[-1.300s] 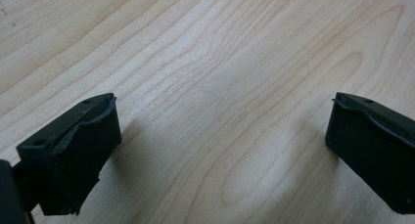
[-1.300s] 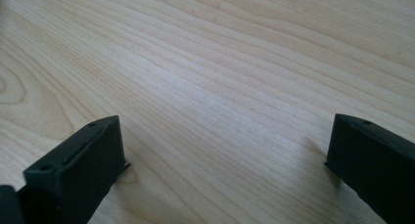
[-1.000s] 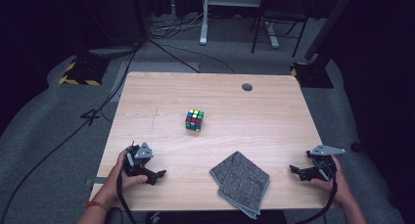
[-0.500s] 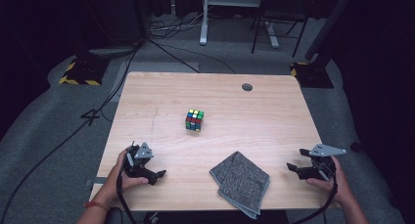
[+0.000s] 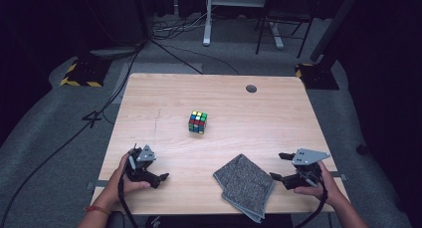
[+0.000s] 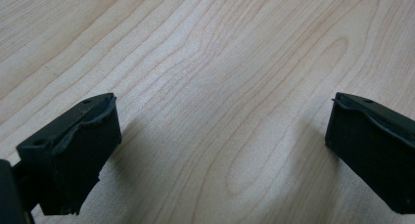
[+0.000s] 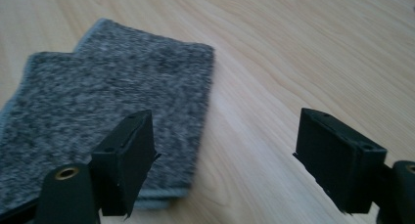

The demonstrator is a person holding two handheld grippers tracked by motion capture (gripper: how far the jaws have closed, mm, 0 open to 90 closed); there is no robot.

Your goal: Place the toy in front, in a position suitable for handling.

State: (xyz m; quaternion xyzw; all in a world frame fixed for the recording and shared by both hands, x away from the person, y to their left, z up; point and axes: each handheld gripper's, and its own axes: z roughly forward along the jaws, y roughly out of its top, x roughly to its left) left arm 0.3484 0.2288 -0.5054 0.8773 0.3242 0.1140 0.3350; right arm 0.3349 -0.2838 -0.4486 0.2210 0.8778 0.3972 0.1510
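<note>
Slightly nearer now, the right gripper points wide-open jaws at the folded, nubbly grey cloth just left; left gripper gapes over bare wood.

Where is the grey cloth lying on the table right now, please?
In the high view the grey cloth lies folded at the table's near edge, just left of the open right gripper.

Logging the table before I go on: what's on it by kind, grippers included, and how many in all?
Cube: 1
Cloth: 1, grey and folded
Grippers: 2, left gripper and right gripper, both open and holding nothing
Total: 4
</note>
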